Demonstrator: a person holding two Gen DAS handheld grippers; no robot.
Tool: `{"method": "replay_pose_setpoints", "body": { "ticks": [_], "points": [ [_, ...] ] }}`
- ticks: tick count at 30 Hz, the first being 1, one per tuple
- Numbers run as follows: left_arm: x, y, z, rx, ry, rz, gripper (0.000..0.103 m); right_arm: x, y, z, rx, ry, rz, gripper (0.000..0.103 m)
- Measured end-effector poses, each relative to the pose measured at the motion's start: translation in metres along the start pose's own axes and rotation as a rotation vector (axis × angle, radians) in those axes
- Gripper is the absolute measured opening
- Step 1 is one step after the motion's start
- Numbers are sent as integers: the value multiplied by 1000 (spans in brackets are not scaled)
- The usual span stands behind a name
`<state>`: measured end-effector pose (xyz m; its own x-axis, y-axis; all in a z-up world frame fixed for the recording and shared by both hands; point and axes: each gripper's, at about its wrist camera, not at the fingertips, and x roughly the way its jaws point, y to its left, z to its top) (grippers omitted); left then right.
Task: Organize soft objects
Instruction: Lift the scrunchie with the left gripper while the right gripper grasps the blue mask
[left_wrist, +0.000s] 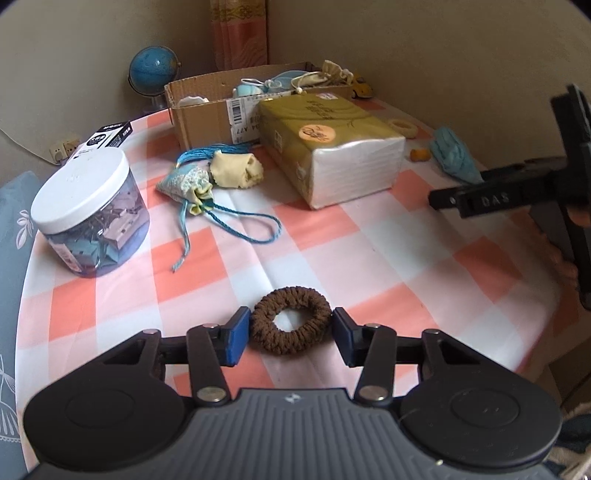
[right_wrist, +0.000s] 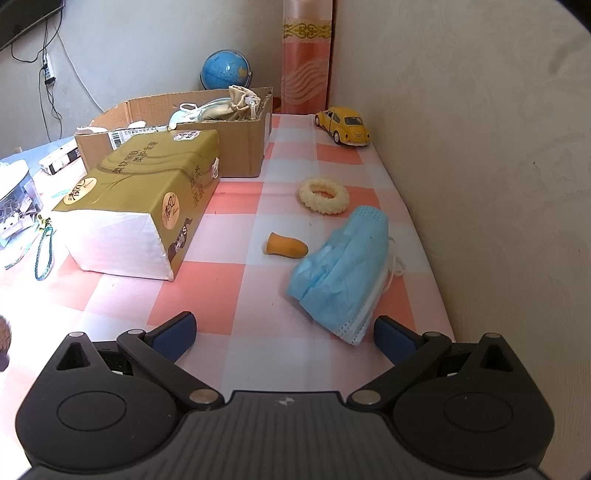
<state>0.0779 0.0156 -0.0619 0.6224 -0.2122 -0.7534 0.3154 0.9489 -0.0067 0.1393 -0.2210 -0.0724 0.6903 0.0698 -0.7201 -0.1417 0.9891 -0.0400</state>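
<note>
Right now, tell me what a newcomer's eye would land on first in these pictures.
The brown scrunchie lies on the checked tablecloth, squeezed between the blue pads of the left hand-held gripper. Behind it a bulky tissue pack stands in front of the cardboard box. By the open right hand-held gripper lies a crumpled blue face mask.

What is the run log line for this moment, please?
left hand-held gripper: pads touching brown scrunchie on table | right hand-held gripper: open, empty, near blue mask | cardboard box: partly filled
</note>
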Motion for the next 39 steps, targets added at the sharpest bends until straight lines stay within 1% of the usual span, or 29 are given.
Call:
{"method": "replay_pose_setpoints", "body": {
  "ticks": [3, 8, 15, 17, 23, 25, 29, 33, 37, 39],
  "points": [
    [-2, -1, -1, 6, 4, 1, 47, 0, 0, -1, -2, -3, 3, 103],
    [-3, 0, -4, -20, 5, -1, 47, 0, -2, -1, -9, -6, 11, 103],
    [-2, 0, -2, -13, -1, -3, 47, 4, -16, 7, 19, 20, -11, 103],
    [-1, 1, -2, -12, -2, -6, 47, 5, -21, 12, 32, 14, -17, 103],
    [0, 3, 1, -9, 5, -14, 47, 11, -29, 30, 68, -18, -9, 97],
    [1, 3, 2, -7, 10, -17, 47, 14, -32, 36, 84, -13, -3, 92],
    [1, 3, 2, -3, 13, -21, 47, 21, -35, 40, 98, 11, -31, 84],
    [1, 4, 2, -1, 15, -28, 47, 23, -38, 37, 103, 26, -43, 72],
    [1, 5, 3, 5, 17, -36, 44, 17, -36, 34, 89, 33, -50, 55],
    [0, 6, 3, 6, 17, -43, 42, 14, -36, 32, 87, 33, -49, 50]
  ]
}}
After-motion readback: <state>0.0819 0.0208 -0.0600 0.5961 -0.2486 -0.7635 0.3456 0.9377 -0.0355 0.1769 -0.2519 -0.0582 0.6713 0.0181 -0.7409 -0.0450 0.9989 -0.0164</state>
